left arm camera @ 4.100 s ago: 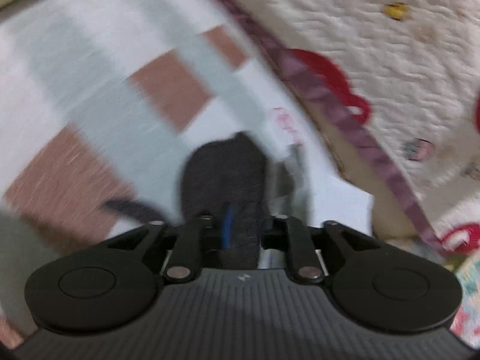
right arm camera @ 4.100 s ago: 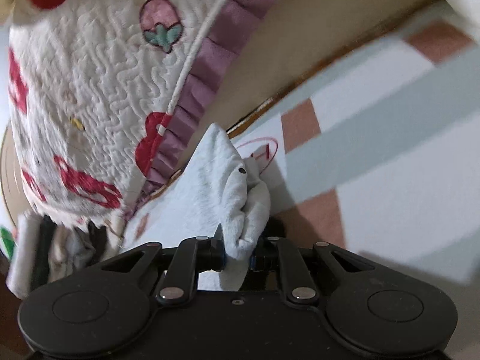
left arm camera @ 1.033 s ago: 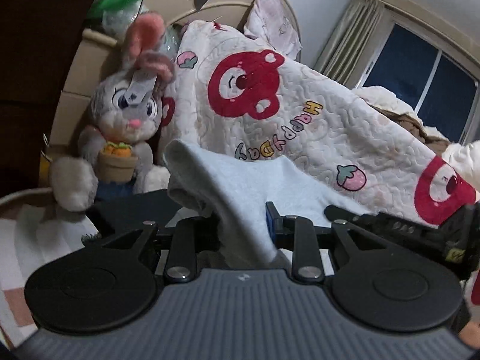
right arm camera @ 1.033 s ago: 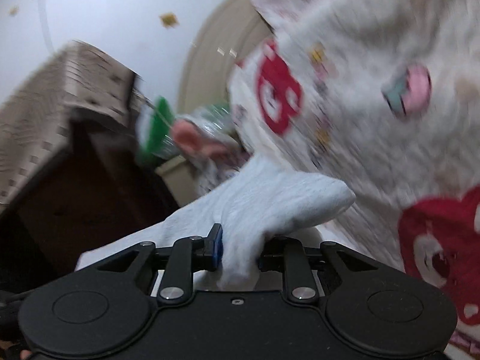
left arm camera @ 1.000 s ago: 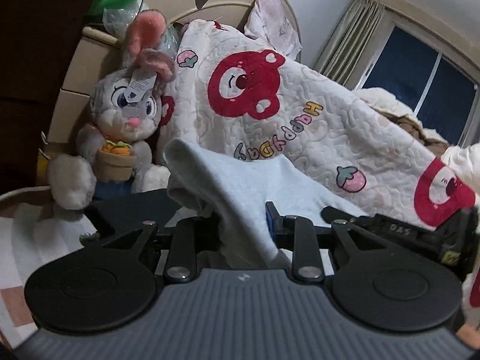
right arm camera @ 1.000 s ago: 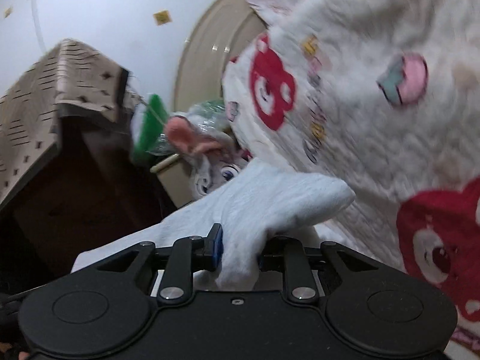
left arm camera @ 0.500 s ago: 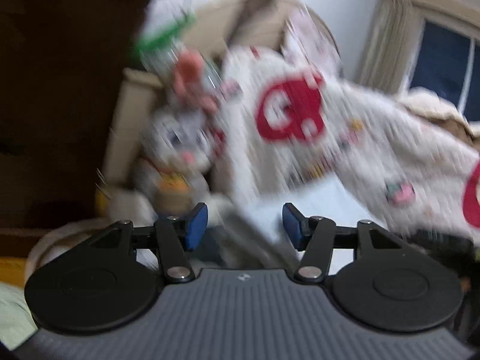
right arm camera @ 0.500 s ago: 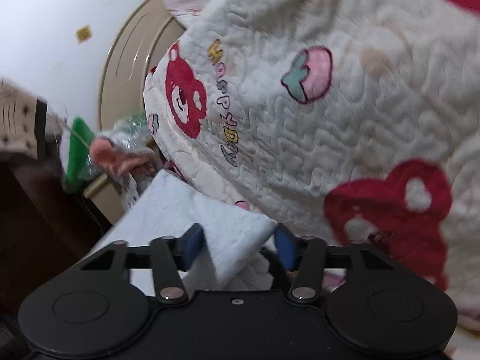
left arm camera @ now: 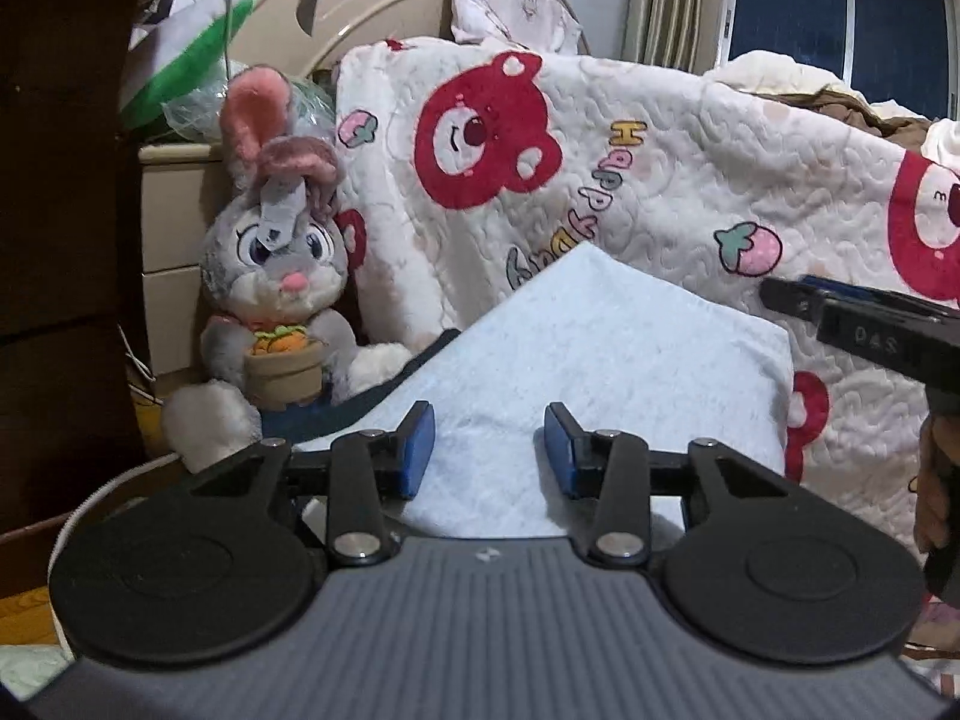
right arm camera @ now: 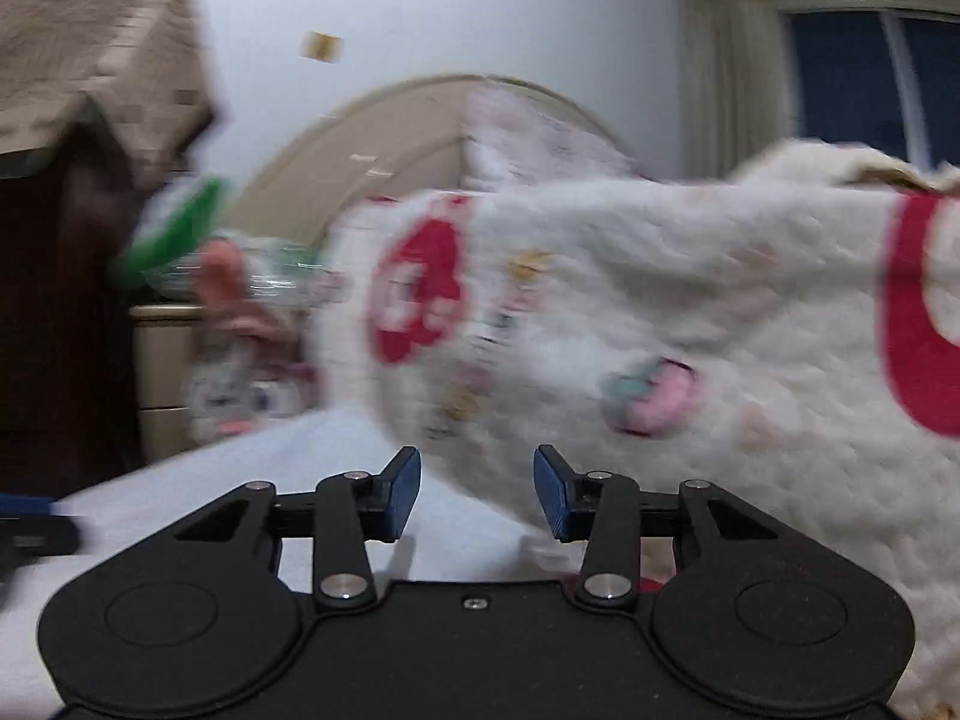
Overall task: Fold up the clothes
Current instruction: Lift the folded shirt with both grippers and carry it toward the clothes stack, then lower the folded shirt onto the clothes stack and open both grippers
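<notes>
A folded pale blue-white garment (left arm camera: 600, 360) lies flat in front of me, on top of a dark navy piece (left arm camera: 372, 402). In the left wrist view my left gripper (left arm camera: 489, 453) hovers at its near edge. The blue pads stand apart and are closing, pressing on nothing. My right gripper (left arm camera: 774, 294) reaches in from the right past the garment's far corner, with a hand (left arm camera: 936, 480) behind it. The right wrist view is blurred: my right gripper (right arm camera: 477, 483) is open and empty, and the garment (right arm camera: 270, 480) is low on the left.
A grey plush rabbit (left arm camera: 282, 300) sits left of the garment. A white quilt with red bears (left arm camera: 660, 180) is heaped behind and to the right. Beyond are a beige headboard (left arm camera: 390, 0), a drawer unit (left arm camera: 168, 228), dark furniture on the left and a window (left arm camera: 840, 12).
Both grippers were shut on the pale garment a second ago. They have let go, and it now lies folded on the pile. Both have rolled and drawn back a little.
</notes>
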{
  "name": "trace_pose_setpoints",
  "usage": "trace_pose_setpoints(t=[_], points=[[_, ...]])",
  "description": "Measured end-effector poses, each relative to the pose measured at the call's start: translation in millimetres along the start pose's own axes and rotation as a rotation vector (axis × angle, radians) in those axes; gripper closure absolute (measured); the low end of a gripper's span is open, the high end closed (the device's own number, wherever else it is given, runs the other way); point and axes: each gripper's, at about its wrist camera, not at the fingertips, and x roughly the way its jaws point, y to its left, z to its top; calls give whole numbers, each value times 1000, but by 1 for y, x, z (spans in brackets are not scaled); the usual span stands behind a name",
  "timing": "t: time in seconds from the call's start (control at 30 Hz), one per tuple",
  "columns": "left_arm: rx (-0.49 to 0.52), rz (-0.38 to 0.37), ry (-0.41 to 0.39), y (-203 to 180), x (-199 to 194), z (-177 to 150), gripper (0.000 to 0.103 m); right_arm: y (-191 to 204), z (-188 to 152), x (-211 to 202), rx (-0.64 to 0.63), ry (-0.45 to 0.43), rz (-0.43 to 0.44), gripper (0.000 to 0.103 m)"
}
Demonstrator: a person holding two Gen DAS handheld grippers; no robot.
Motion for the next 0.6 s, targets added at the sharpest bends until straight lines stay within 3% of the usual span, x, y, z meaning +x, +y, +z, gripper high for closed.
trace_pose_setpoints(t=[0.07, 0.13, 0.23, 0.47, 0.6], points=[[-3, 11, 14, 1, 2, -1, 63, 8, -1, 15, -35, 110, 92, 46], [-3, 21, 31, 3, 6, -2, 62, 15, -12, 31, -81, 173, 87, 46], [-9, 31, 49, 6, 13, -6, 61, 2, -24, 47, 32, 183, 107, 46], [0, 35, 55, 2, 22, -12, 61, 0, -37, 61, 72, 187, 93, 44], [5, 37, 58, 2, 20, -11, 61, 4, -26, 61, 59, 221, 118, 43]])
